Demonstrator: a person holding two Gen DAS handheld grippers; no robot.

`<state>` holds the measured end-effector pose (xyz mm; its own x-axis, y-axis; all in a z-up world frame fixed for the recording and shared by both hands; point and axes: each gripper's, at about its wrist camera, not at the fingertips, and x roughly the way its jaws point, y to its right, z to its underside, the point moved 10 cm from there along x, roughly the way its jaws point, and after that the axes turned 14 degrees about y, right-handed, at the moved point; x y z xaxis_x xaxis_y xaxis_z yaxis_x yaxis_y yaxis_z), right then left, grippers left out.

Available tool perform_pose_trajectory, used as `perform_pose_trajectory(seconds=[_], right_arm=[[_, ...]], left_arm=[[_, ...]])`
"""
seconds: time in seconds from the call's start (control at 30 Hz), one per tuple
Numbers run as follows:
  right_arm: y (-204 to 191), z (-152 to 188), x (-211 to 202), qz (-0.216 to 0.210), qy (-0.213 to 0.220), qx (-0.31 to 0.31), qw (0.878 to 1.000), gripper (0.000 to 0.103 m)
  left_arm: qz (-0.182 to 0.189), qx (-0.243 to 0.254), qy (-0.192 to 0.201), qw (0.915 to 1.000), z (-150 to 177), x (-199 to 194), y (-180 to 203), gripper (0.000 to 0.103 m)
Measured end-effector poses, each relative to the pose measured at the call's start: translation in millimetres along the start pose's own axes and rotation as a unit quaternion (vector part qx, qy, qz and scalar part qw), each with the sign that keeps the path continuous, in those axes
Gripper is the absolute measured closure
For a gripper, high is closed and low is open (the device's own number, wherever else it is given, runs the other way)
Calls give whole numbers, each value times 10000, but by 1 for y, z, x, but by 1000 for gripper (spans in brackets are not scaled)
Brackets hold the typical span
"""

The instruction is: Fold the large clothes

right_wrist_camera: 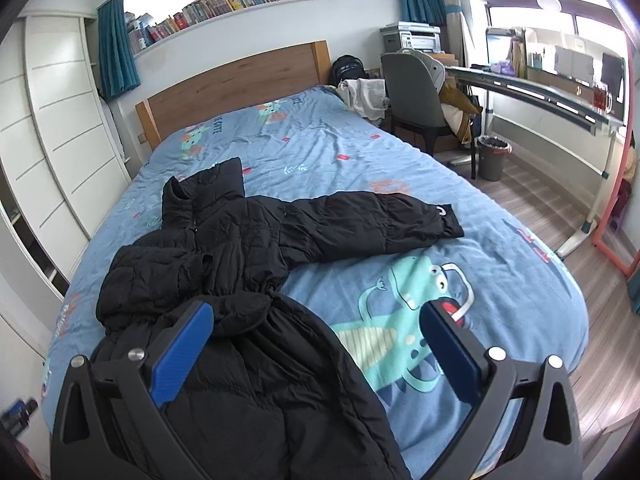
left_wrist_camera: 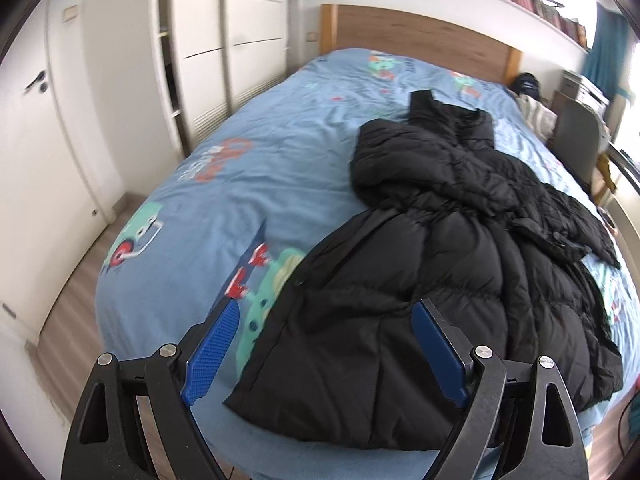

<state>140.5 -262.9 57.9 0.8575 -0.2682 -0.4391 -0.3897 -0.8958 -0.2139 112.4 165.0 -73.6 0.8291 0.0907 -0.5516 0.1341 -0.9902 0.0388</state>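
A long black puffer coat [left_wrist_camera: 440, 240] lies on the blue dinosaur-print bed [left_wrist_camera: 240, 184], collar toward the headboard, hem at the foot edge. In the right wrist view the coat [right_wrist_camera: 248, 264] has one sleeve [right_wrist_camera: 380, 220] stretched out to the right; the other sleeve is bunched over the body on the left. My left gripper [left_wrist_camera: 324, 312] is open above the hem's left corner, not touching. My right gripper [right_wrist_camera: 316, 316] is open above the coat's lower right side, holding nothing.
White wardrobes [left_wrist_camera: 224, 48] and a door line the left wall. A wooden headboard [right_wrist_camera: 240, 76] is at the far end. A grey chair [right_wrist_camera: 412, 92], desk [right_wrist_camera: 540, 96] and bin [right_wrist_camera: 494, 158] stand to the bed's right. Wooden floor [right_wrist_camera: 540, 200] surrounds the bed.
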Motion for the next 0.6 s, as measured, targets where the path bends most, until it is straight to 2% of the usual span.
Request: perform_pose_trajectory(seconds=[0.3,0.6], right_arm=[[55,-2,80,104,-286,1029,9942,0],[132,44,161,465,-731,2053,9749,0]], left_arm=[[-421,-234,-281,9984,8,17,-19,16],[-667,-97,-591,9960,5,50,-5,16]])
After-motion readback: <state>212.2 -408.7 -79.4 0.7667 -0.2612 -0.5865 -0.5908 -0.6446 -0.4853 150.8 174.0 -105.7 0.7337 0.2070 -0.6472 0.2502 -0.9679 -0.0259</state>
